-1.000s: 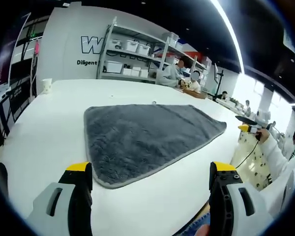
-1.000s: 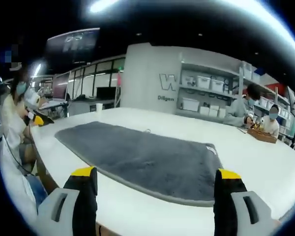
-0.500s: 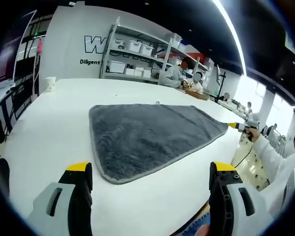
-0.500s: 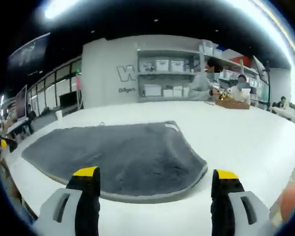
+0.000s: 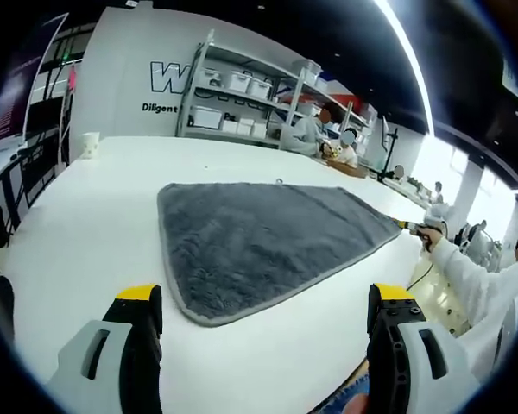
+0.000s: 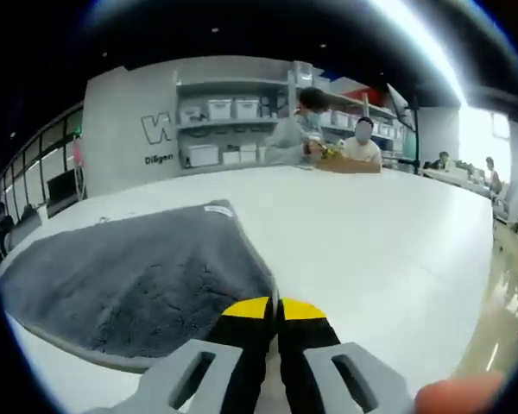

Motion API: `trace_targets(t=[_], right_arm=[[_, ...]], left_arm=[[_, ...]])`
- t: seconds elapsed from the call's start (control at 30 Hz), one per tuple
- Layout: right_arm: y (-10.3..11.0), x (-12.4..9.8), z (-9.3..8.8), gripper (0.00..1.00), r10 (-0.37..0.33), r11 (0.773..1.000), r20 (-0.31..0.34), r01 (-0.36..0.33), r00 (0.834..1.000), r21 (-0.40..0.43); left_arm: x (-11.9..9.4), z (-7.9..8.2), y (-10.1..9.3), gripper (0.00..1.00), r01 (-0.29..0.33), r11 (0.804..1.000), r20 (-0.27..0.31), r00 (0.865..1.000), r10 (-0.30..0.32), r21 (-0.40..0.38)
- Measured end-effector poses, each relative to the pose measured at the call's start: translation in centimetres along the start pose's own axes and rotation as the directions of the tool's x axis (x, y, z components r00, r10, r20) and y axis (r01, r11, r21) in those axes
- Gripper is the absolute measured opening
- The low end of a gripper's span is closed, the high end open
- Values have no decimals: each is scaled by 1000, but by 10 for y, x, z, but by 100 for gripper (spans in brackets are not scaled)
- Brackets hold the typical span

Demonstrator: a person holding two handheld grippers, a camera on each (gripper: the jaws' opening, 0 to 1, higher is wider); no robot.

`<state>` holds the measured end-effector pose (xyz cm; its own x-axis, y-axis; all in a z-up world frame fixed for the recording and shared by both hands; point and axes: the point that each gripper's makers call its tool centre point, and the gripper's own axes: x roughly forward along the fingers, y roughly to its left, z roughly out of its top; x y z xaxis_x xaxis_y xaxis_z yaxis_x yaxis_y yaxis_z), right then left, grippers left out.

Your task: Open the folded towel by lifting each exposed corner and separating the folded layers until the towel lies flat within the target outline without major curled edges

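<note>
Grey plush towel (image 5: 259,241) lies on the white bench (image 5: 78,224), folded to a rough triangle with a bound edge. It looks soft, limp and light, so a corner is the best hold. The right tongs (image 6: 274,309) are closed at its corner, perhaps pinching it; the left tongs (image 5: 263,297) stand apart, short of the towel.

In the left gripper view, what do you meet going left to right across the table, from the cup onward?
White cup near the far left edge → grey towel spread over the middle of the table → right gripper at the towel's right corner → the sleeve behind it.
</note>
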<state>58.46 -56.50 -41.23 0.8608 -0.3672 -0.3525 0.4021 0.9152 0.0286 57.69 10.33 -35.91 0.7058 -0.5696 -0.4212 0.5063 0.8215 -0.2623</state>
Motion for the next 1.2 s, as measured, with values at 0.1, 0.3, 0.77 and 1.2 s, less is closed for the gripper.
trace_targets(t=[0.1, 0.3, 0.77, 1.2], right_arm=[[-4, -5, -4, 0, -27, 1000, 2, 27, 1000, -5], [-9, -15, 0, 6, -68, 998, 53, 68, 996, 10], [27, -55, 41, 80, 59, 993, 130, -46, 990, -106], [108, -102, 40, 99, 356, 920, 25, -346, 934, -186]], left_arm=[[1, 1, 1, 98, -4, 1000, 0, 1000, 4, -3], [6, -6, 4, 98, -8, 1000, -27, 1000, 8, -5], [1, -4, 5, 98, -19, 1000, -22, 1000, 19, -1], [-1, -5, 6, 98, -24, 1000, -21, 999, 24, 0]])
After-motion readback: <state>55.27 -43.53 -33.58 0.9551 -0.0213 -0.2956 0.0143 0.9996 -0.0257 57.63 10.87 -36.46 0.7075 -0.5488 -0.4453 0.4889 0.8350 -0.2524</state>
